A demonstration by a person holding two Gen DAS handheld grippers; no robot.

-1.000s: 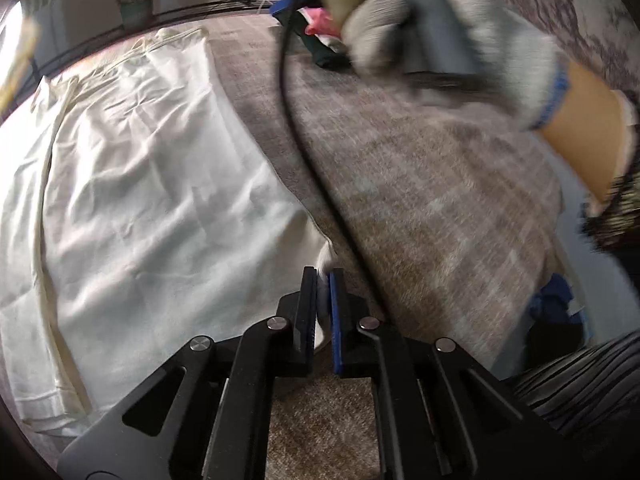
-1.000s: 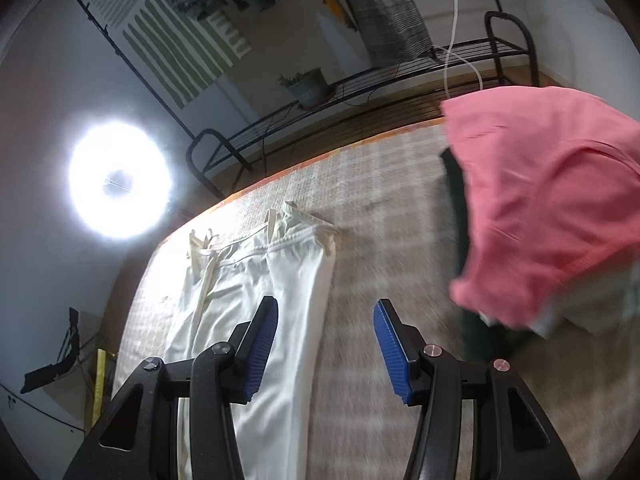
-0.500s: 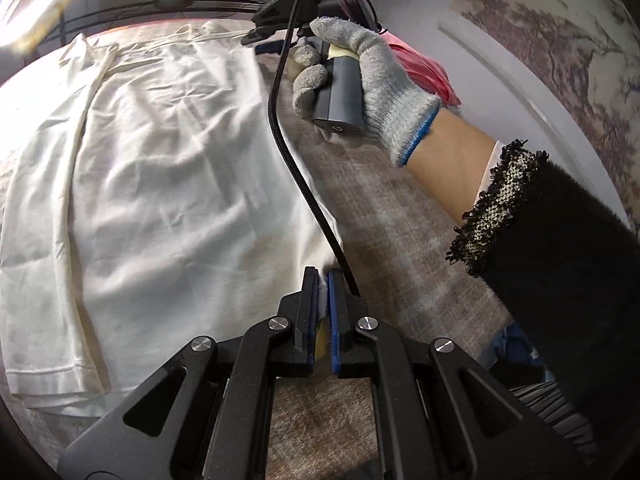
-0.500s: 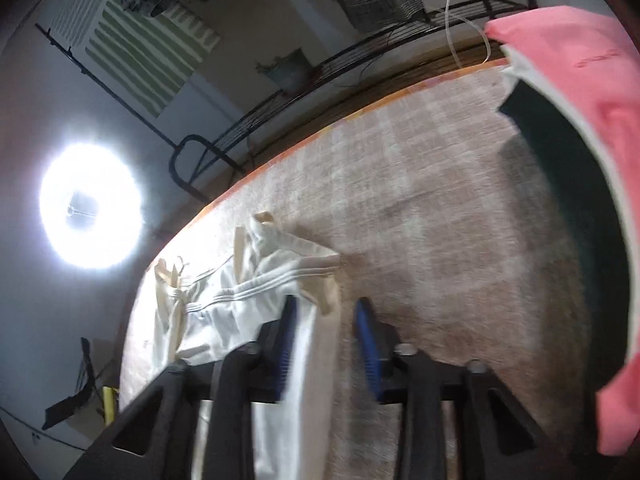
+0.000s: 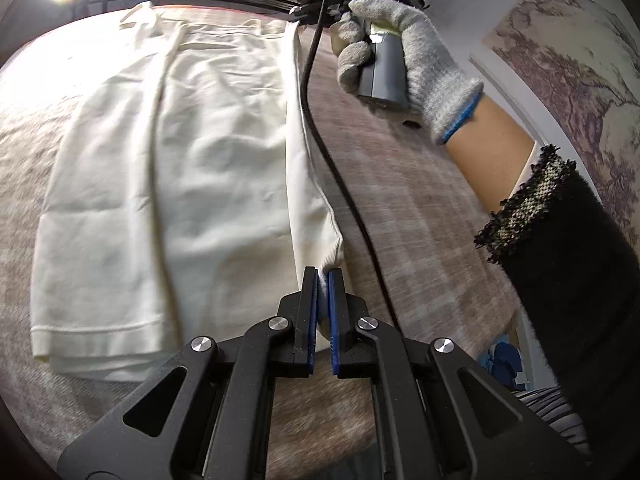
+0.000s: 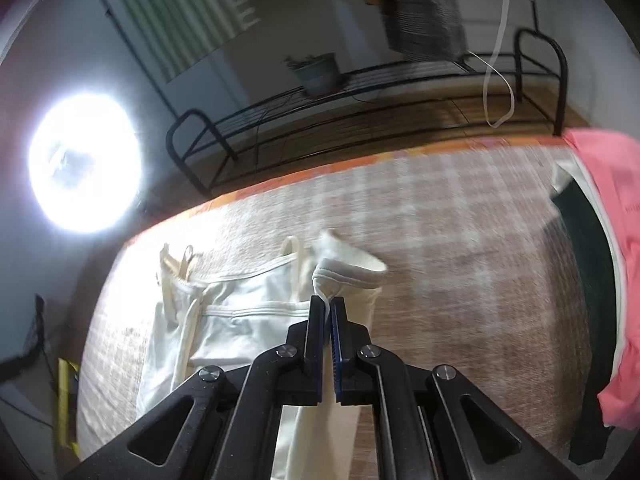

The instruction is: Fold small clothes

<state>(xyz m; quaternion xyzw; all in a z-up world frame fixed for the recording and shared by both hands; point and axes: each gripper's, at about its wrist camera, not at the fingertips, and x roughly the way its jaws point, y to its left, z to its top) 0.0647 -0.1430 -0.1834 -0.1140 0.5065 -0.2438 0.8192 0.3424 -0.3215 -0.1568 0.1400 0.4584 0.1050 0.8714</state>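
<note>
Cream shorts [image 5: 180,184] spread flat on checked cloth [image 5: 400,200]. Left gripper [image 5: 323,280] clamped on hem corner; right gripper [image 6: 327,304], jaws just closed, pinching waistband corner. Light, limp, non-fragile fabric; best taken by corners, kept taut.

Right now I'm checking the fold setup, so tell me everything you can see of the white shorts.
The cream-white shorts look like soft cotton, lightly creased, lying flat on the checked brown cloth. Waistband with belt loops and a drawstring lies at the far end, stitched hems at the near end. The left gripper pinches the near right hem corner; the right gripper, which has just been closing, pinches the waistband corner, lifting it slightly. A black cable runs along the right edge.
</note>
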